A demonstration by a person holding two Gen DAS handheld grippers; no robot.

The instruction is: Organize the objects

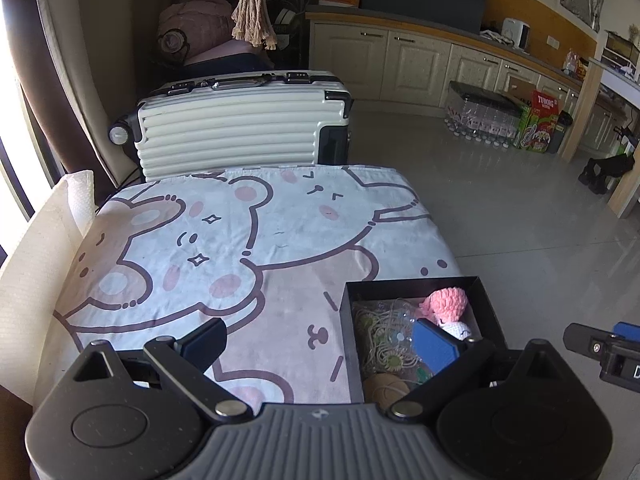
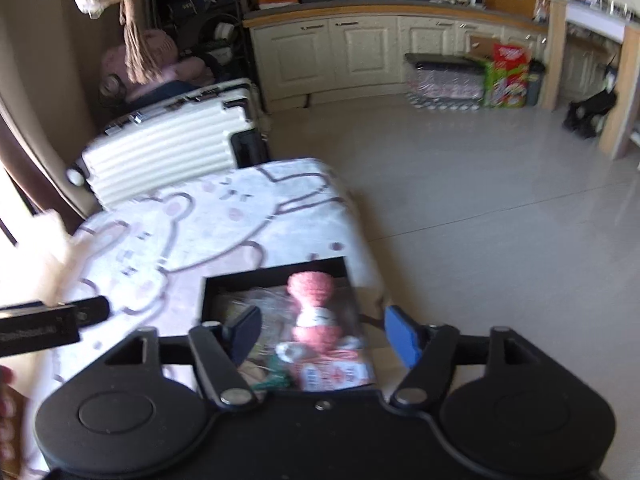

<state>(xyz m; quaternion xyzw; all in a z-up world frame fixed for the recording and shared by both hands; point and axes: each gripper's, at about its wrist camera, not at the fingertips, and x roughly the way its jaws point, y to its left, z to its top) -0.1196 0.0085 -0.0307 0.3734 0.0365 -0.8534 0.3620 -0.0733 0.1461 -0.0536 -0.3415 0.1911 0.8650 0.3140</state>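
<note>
The table [image 1: 248,240] with its bear cloth lies in front of both claws, and most of it is bare. The black box [image 1: 486,304] sits at the table's near corner, close to the edge by the floor [image 1: 520,208]. It is under the right finger of the left claw [image 1: 320,340] and right below the right claw [image 2: 324,336].

Both claws are wide apart, and neither one holds anything.

Inside the box are a pink knitted doll [image 2: 312,300], a tangle of string [image 1: 380,332], a ball of twine [image 1: 386,390] and a small printed packet [image 2: 336,368].

What could go wrong? A claw coming down could bump the box wall and push the box off the table. The string could catch on a finger and get pulled out again. The right view is blurry, so I cannot tell how the doll lies; it may stick up over the rim.
</note>
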